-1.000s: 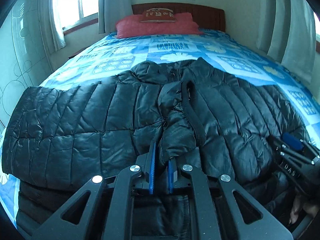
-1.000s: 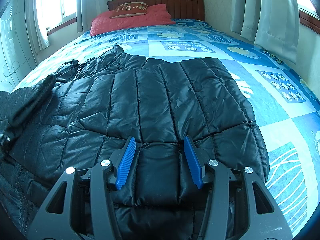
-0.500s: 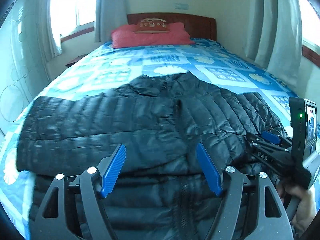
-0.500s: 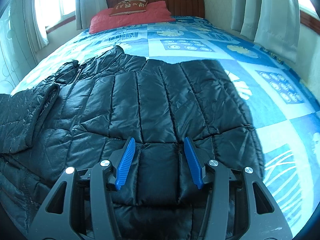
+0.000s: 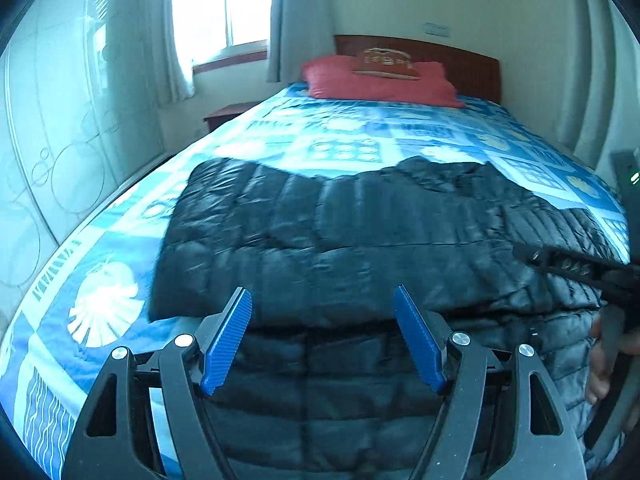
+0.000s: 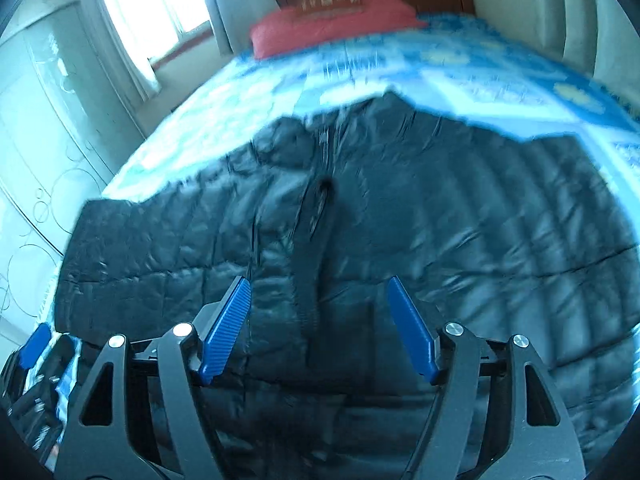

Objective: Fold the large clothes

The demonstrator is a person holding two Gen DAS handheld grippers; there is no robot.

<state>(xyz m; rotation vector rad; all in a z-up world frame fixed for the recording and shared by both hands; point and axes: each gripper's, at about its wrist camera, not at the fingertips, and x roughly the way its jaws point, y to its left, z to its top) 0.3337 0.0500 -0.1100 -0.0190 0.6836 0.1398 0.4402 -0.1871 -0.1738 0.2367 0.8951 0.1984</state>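
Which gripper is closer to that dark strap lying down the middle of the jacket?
Right. The right gripper hangs open directly over the strap. The left gripper, also open, sits off over the jacket's edge toward the wardrobe side.

I see a bed under a blue patterned quilt [image 5: 344,136], a red pillow [image 5: 380,84] against the dark wooden headboard [image 5: 460,64], grey curtains [image 5: 296,20] beside a bright window [image 5: 216,4].
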